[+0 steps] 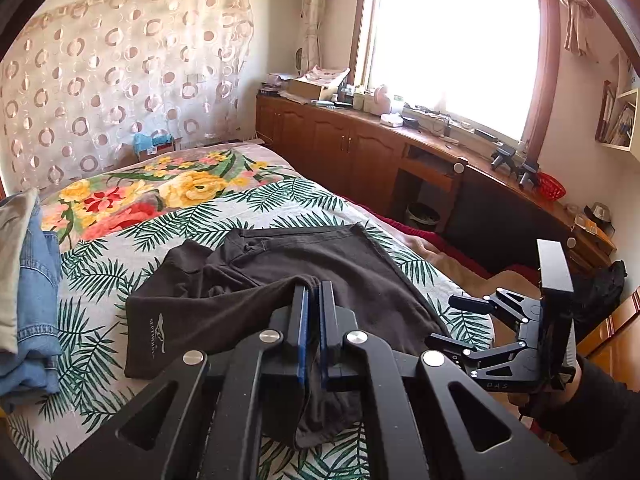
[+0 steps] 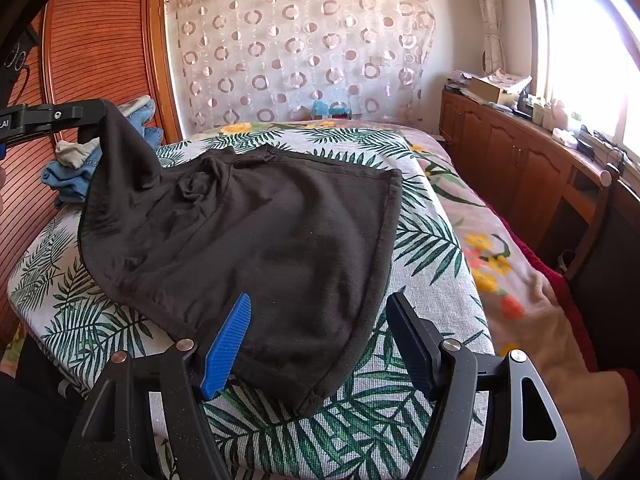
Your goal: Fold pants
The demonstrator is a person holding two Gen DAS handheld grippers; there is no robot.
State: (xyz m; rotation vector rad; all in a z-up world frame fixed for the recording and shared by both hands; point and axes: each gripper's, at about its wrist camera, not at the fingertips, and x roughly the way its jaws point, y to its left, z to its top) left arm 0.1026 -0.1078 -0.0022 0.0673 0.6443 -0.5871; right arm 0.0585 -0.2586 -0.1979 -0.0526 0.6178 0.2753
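My left gripper (image 1: 313, 292) pinches a raised edge of the black pants (image 2: 256, 240), which lie mid-bed on the leaf-print sheet (image 2: 432, 240). My right gripper (image 2: 320, 320) is spread over their near corner. Risk: one-sided lifting bunches the fold.

Pants (image 1: 304, 280) hem (clamped part) hidden by left gripper (image 1: 313, 292).
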